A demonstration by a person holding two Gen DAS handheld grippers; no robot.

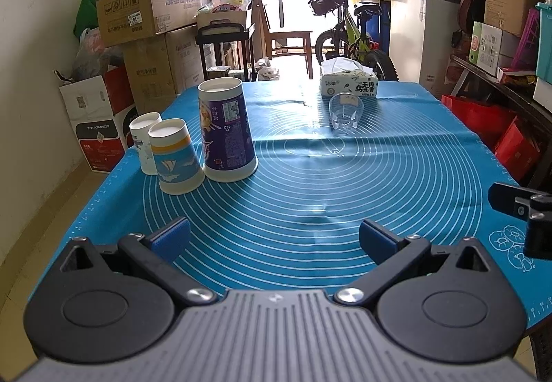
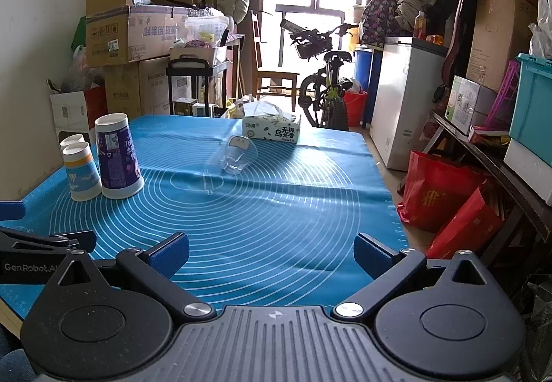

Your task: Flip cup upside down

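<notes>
The clear plastic cup (image 2: 238,154) was seen lying on its side on the counter (image 2: 276,209), well ahead of both grippers' wide-apart, empty fingers (image 2: 170,252), slightly leftward of the right gripper (image 2: 270,254), judged nearer.

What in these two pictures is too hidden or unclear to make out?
- Small white cup, both views: mostly hidden behind the blue-and-orange cup.
- Clear plastic cup, both views: glare and transparency blur its orientation.
- Right gripper, left view: cut off by the edge.
</notes>
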